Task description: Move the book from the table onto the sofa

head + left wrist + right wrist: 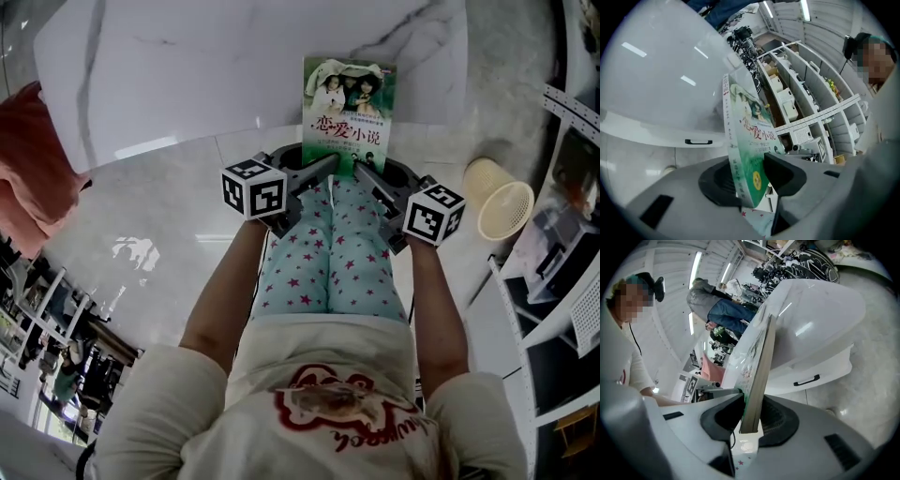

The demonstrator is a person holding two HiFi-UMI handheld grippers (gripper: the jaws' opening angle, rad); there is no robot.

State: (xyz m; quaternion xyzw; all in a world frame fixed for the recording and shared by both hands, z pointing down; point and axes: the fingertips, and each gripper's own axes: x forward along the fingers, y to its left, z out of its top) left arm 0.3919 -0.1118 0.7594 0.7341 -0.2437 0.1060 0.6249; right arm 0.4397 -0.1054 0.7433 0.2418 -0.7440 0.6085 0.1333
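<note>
The book [349, 103] has a green cover with a photo and red print. It faces up over the near edge of the white marble table [187, 66]. Both grippers hold its near, lower edge from either side. My left gripper [330, 164] is shut on the lower corner by the spine. In the left gripper view the book [750, 136] rises between the left gripper's [752, 176] dark pads. My right gripper [361, 171] is shut on the page-edge side. In the right gripper view the book [759, 371] stands edge-on in the right gripper [751, 416].
A beige mesh basket [502, 202] stands on the floor at the right, beside white shelving [562, 244]. Salmon-pink fabric [33, 178] lies at the left edge. My legs in star-print trousers [328, 253] are under the grippers. A person in jeans [726, 312] stands beyond the table.
</note>
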